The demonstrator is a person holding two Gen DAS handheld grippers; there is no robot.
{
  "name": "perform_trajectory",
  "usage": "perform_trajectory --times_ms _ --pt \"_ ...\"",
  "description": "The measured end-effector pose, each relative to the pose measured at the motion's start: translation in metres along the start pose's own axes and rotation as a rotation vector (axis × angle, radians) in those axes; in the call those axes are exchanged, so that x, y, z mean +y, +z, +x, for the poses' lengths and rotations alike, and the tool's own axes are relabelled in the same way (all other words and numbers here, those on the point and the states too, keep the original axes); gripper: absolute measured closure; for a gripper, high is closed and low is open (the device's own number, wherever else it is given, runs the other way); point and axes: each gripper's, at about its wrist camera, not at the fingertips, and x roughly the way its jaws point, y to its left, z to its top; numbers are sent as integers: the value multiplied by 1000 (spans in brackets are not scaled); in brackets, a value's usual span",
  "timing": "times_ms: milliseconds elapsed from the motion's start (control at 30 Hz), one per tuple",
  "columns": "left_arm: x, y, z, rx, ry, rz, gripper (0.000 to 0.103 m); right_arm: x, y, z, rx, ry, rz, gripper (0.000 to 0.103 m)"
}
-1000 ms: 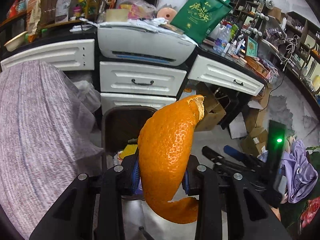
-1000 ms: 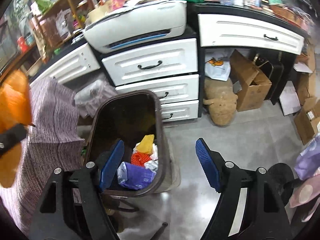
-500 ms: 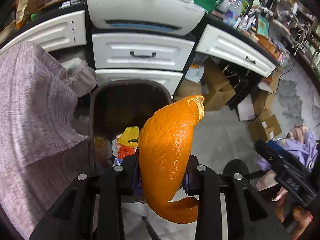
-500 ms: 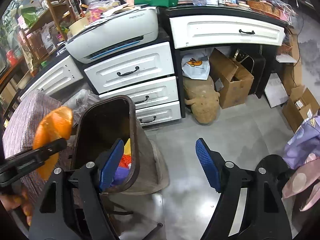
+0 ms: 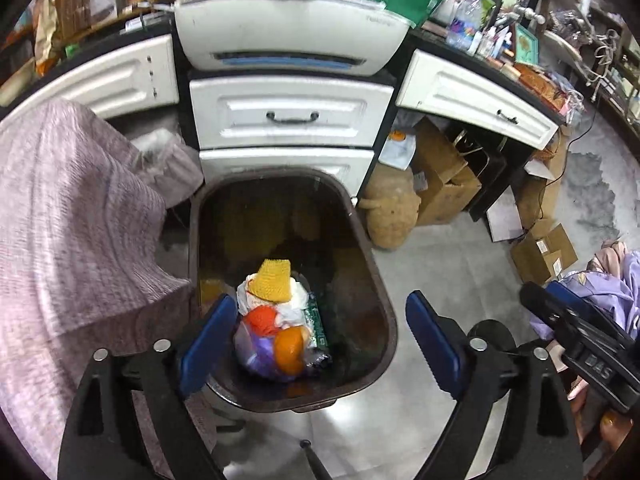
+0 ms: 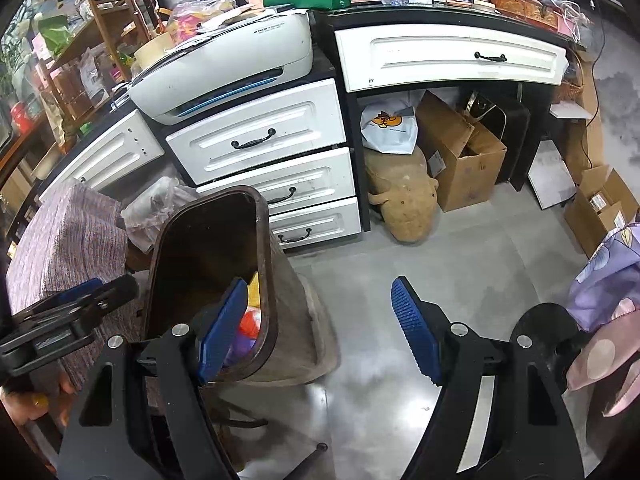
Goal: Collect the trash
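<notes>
From the left wrist view, the left gripper hangs right over the brown trash bin. Its two blue fingers are spread wide apart and hold nothing. The orange peel lies down inside the bin, at about 6 o'clock in the pile, on top of a purple bag. A yellow knitted thing sits at 12 o'clock from the peel. White drawers stand behind the bin, with a printer on top. A grey-purple cloth is at 9 o'clock.

From the right wrist view, the right gripper is wide apart too, with nothing in it. The bin is at 9 o'clock from it, with its left finger's pad over the bin's rim. The left gripper shows at the far left. A cardboard box stands under the desk at 1 o'clock.
</notes>
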Motion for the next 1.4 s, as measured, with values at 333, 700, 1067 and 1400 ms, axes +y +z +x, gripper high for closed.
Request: perform_trajectory --times_ms 333,700,1067,1400 --pt "0 -15 -71 -152 15 37 8 26 -1 -36 -83 34 -30 19" --pt "56 -63 -165 -297 136 -87 6 102 -24 -112 -185 222 -94 6" --pt "105 -131 -232 -369 261 -207 6 169 -85 -155 -185 309 -155 6" --pt "115 -181 -271 -438 314 -259 6 198 -129 -193 -337 279 -304 6"
